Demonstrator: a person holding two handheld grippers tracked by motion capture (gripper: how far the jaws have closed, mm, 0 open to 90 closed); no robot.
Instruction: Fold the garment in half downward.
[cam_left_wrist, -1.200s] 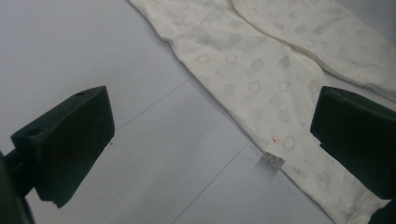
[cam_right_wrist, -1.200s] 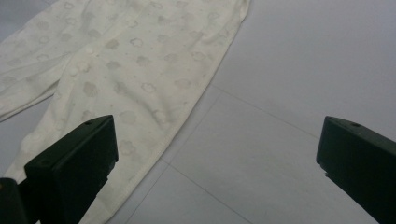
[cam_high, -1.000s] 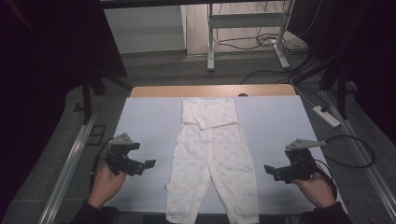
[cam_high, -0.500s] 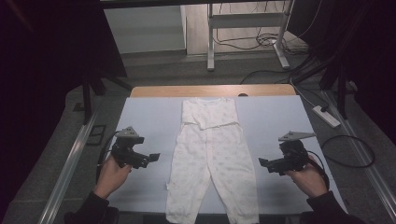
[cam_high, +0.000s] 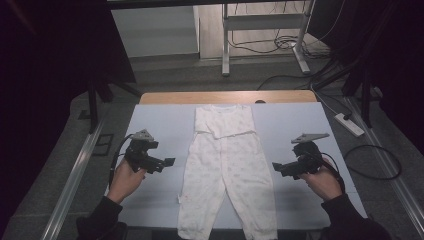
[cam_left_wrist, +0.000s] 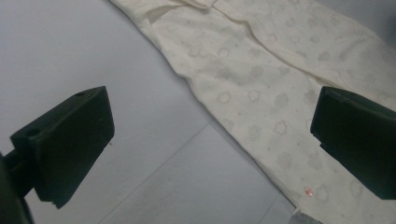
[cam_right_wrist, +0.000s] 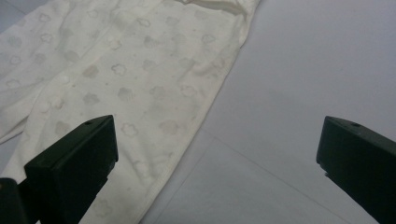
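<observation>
A cream baby romper with a faint cloud print lies flat and lengthwise on the pale blue table cover, legs toward me. My left gripper hovers open just left of the romper's left leg, jaws wide apart and empty. To the right of the right leg, my right gripper is held open the same way, with nothing between its jaws. Both point inward at the garment from a short distance.
The table has a wooden far edge. Beyond it stand a metal frame and loose cables on the floor. A power strip lies off the right side. A metal rail runs along the left.
Both grippers have moved inward toward the romper, the left one rightward and the right one leftward. The romper has not moved.
</observation>
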